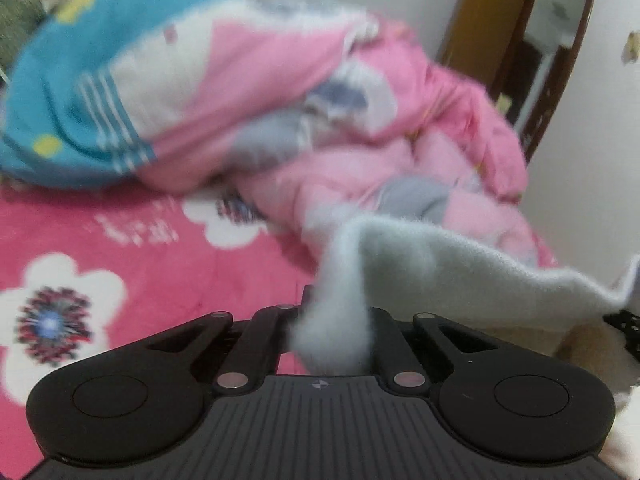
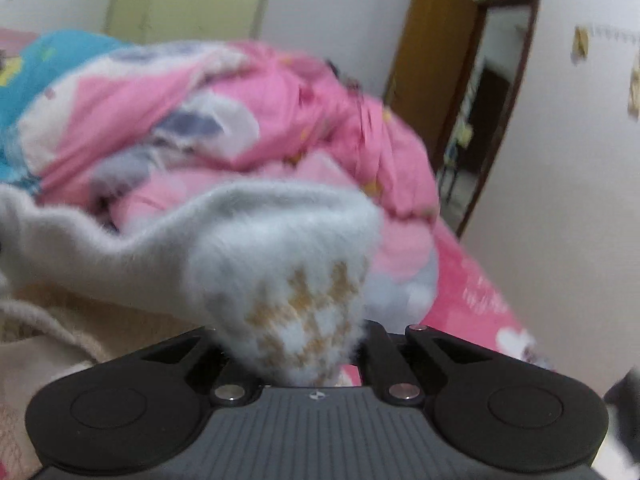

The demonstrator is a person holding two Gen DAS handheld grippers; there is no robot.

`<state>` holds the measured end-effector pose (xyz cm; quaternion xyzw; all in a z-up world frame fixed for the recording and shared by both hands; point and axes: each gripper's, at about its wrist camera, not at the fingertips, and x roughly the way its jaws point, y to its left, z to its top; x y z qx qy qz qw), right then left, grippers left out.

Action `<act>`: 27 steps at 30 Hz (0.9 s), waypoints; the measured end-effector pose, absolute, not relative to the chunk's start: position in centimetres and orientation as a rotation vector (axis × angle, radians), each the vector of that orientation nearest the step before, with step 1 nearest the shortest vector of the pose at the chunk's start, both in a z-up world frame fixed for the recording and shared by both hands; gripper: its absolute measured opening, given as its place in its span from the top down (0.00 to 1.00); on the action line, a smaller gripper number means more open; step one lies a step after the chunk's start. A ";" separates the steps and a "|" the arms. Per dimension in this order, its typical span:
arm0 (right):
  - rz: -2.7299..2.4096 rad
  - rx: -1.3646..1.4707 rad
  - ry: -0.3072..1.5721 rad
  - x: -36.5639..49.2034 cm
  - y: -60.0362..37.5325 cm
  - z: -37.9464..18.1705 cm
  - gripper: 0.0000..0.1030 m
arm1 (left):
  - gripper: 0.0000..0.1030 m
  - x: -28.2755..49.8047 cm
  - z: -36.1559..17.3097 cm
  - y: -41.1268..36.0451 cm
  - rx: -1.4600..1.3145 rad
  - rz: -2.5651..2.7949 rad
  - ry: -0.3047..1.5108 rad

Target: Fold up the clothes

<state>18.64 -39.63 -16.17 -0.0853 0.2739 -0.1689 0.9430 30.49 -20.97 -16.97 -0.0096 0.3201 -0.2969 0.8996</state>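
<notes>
A fluffy pale grey-white sweater [image 1: 460, 276] hangs stretched between my two grippers above the bed. My left gripper [image 1: 332, 320] is shut on one bunched edge of it; its fingertips are hidden in the fuzz. In the right wrist view the same sweater [image 2: 248, 232] shows a tan knitted pattern near the grip. My right gripper [image 2: 304, 344] is shut on that patterned edge, fingertips also hidden. The cloth sags off to the left in the right wrist view and off to the right in the left wrist view.
A pink floral bedsheet [image 1: 160, 264] lies below. A heaped pink, white and blue quilt [image 1: 248, 92] fills the far side of the bed [image 2: 240, 112]. A cream garment [image 2: 52, 332] lies under the sweater. A brown door frame [image 2: 492, 92] and white wall stand at the right.
</notes>
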 end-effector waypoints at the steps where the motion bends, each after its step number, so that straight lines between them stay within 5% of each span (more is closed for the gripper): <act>1: -0.332 -0.197 0.532 17.4 -39.2 -14.8 0.97 | 0.96 29.0 -15.2 -20.3 -0.015 -0.607 0.632; 17: -0.331 -0.368 -0.016 -1.8 -26.7 10.7 0.97 | 0.96 14.4 10.8 -3.0 -0.146 -0.639 0.064; 27: -0.335 -0.378 -0.158 -11.3 -21.6 17.4 0.97 | 0.96 6.8 17.4 5.4 -0.174 -0.711 -0.174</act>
